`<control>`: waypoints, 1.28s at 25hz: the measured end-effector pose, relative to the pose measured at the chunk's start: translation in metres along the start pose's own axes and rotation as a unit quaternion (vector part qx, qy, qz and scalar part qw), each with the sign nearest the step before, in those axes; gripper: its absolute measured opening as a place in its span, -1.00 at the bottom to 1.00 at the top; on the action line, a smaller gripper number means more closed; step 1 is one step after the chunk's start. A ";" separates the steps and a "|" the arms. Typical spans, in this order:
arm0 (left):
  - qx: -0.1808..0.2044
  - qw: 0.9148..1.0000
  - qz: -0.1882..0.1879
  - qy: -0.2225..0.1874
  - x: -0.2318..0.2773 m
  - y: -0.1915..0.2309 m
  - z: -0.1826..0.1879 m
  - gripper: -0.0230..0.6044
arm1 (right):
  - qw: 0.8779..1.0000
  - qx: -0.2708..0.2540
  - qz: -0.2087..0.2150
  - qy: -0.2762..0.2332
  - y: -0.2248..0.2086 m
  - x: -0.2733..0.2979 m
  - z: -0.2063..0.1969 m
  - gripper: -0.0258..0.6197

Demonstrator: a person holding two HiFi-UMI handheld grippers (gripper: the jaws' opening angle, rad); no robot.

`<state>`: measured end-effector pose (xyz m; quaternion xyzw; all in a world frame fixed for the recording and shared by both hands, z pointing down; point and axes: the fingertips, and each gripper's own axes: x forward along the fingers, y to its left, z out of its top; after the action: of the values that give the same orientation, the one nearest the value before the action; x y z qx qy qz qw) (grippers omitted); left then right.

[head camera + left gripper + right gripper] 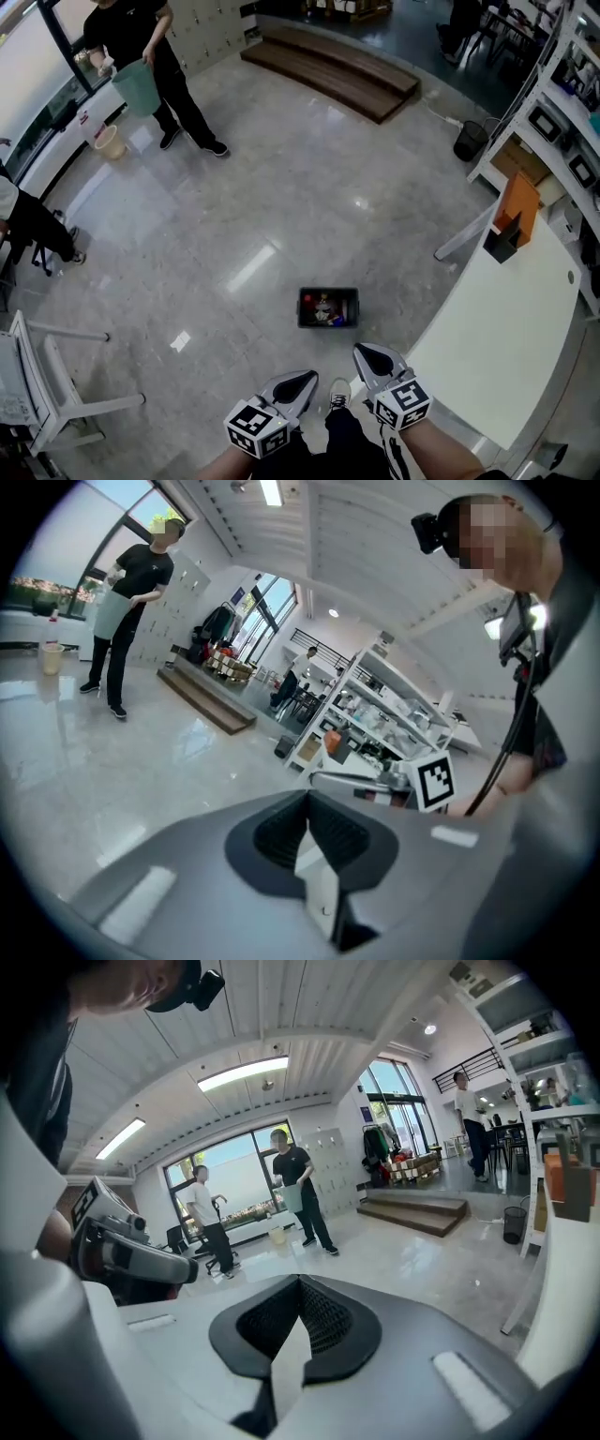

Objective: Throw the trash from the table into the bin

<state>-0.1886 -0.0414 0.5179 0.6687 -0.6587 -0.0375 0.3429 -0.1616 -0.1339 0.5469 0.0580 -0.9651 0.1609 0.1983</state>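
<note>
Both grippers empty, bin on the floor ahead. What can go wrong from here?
1. The bin stands on open floor close ahead of the person's shoe. A step forward may knock it over and spill what it holds.
2. The left gripper and right gripper are both shut. Reaching for the table like that would likely push trash around instead of gripping it.

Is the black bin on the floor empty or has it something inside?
Not empty. Looking down into the bin, red and pale pieces lie inside.
</note>
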 end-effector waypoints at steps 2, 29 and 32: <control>0.016 1.000 -0.016 -0.002 -0.002 -0.015 0.014 -0.90 | 1.000 0.005 -0.004 -0.010 0.008 -0.018 0.014 -0.92; 0.131 0.948 -0.273 0.100 -0.051 -0.124 0.014 -0.90 | 0.948 0.125 -0.248 -0.155 0.104 -0.205 0.027 -0.92; 0.139 0.937 -0.298 0.114 -0.051 -0.141 0.004 -0.90 | 0.938 0.135 -0.273 -0.163 0.114 -0.225 0.017 -0.92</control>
<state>-0.0767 -0.0114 0.4232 0.8753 -0.3840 0.0307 0.2922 0.0181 -0.0218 0.4091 0.3712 -0.9003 0.2179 0.0648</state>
